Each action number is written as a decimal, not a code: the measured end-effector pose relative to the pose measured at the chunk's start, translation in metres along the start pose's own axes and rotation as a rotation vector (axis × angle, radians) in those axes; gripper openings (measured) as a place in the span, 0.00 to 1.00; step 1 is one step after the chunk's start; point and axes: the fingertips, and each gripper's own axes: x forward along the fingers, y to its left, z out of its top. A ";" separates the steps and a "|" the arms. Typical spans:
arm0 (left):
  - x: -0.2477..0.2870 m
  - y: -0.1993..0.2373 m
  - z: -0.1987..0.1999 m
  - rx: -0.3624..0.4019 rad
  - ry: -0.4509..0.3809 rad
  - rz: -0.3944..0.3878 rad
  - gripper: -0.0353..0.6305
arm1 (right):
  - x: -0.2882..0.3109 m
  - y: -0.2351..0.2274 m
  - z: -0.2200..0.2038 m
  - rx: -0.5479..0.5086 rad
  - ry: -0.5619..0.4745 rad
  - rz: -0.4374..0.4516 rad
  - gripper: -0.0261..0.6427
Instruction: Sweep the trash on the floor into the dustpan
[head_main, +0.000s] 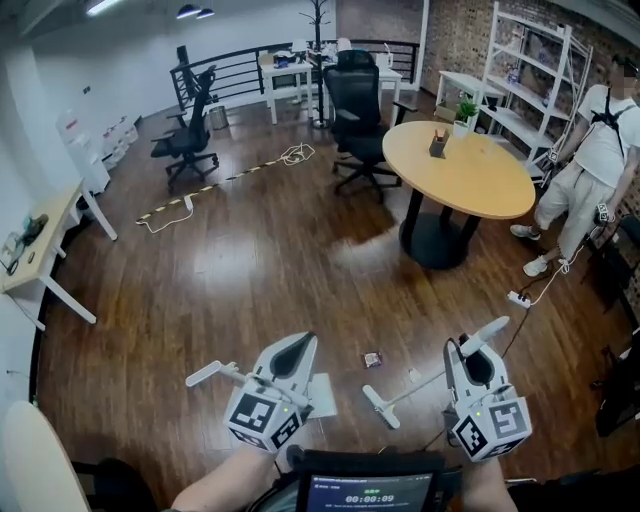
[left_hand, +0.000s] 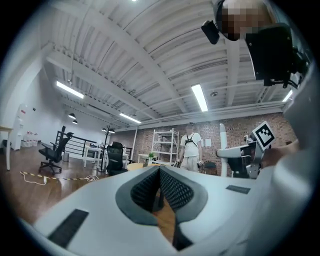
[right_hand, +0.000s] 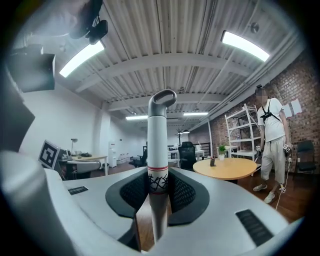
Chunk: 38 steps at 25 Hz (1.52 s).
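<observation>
A small dark wrapper (head_main: 372, 359) lies on the wood floor between my two grippers, with a tiny pale scrap (head_main: 413, 375) just to its right. My right gripper (head_main: 478, 352) is shut on a white broom handle (right_hand: 160, 145) with a hooked top, a red ring and black markings; the handle stands up between the pads (right_hand: 182, 192). My left gripper (head_main: 298, 350) is at the lower left, and its jaws (left_hand: 160, 175) meet with nothing showing between them. A white rod juts left beside each gripper; I cannot tell what these are. I cannot make out a dustpan.
A round wooden table (head_main: 460, 170) stands ahead on the right, with a black office chair (head_main: 355, 110) behind it. A person (head_main: 590, 160) stands at the far right by white shelves. A power strip (head_main: 518, 298) and cables (head_main: 230, 175) lie on the floor. A desk (head_main: 40, 240) is at the left.
</observation>
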 end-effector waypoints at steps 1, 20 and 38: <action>0.004 -0.009 0.005 0.006 -0.005 0.001 0.07 | -0.009 -0.010 0.005 -0.002 -0.006 0.002 0.22; 0.075 -0.112 0.007 -0.042 0.011 -0.087 0.07 | -0.067 -0.150 0.015 -0.010 -0.033 -0.057 0.22; 0.077 -0.074 0.017 0.009 0.022 -0.063 0.07 | -0.047 -0.146 0.024 0.003 -0.047 -0.074 0.21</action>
